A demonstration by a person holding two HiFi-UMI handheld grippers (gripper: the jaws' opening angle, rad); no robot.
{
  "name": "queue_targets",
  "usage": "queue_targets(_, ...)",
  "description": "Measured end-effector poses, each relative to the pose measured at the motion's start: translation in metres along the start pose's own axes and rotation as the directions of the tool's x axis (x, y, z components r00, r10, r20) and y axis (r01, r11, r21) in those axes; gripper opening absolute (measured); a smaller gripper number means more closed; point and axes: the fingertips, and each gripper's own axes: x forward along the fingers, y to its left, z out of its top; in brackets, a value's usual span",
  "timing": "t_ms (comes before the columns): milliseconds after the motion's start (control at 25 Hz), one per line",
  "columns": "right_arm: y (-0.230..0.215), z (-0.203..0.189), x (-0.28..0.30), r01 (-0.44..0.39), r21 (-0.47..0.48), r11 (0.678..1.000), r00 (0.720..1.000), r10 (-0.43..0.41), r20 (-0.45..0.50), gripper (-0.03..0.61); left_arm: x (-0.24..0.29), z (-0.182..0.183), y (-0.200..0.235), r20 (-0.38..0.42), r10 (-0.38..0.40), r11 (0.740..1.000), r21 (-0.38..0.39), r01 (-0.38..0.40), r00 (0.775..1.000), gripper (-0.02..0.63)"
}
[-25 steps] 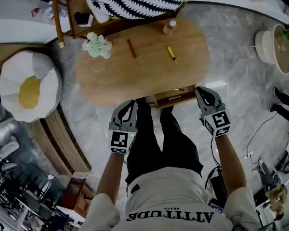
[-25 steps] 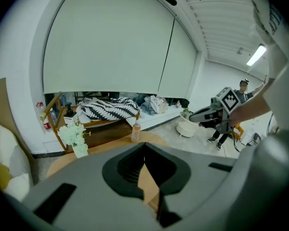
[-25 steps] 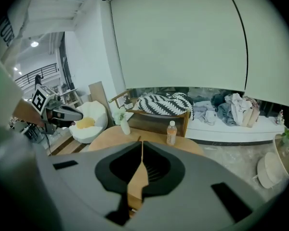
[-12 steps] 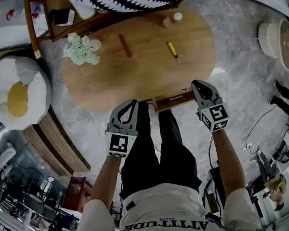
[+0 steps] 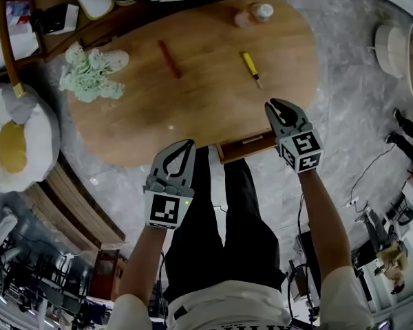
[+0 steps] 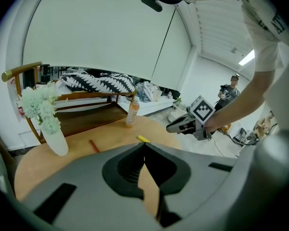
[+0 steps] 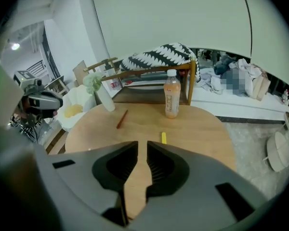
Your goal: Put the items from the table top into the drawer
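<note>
- Yellow screwdriver (image 5: 249,66): on table (image 5: 193,108), just beyond right gripper (image 5: 271,106), untouched; long axis near-to-far, thin tip toward gripper.
- Right gripper: jaws opening, nothing between.
- Left gripper (image 5: 187,145): pressed together, empty.

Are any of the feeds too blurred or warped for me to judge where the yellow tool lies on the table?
Head view: evenly lit and sharp in the middle, yellow tool clear on the table, edges curved. Left gripper view: heavy fisheye, dark corners, bright ceiling light at upper right. Right gripper view: softer, smeared along the left edge, yet the tool and the bottle read fine.
</note>
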Motion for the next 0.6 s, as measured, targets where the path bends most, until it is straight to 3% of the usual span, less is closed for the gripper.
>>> queue_targets(600, -0.057, -0.043, 0.117, 0.072, -0.018, 0.997, 0.989, -0.074, -0.131, 0.126, 0.055, -0.050, 0.029, -0.026, -0.018, 0.999, 0.030, 0.019, 0.999, 0.021)
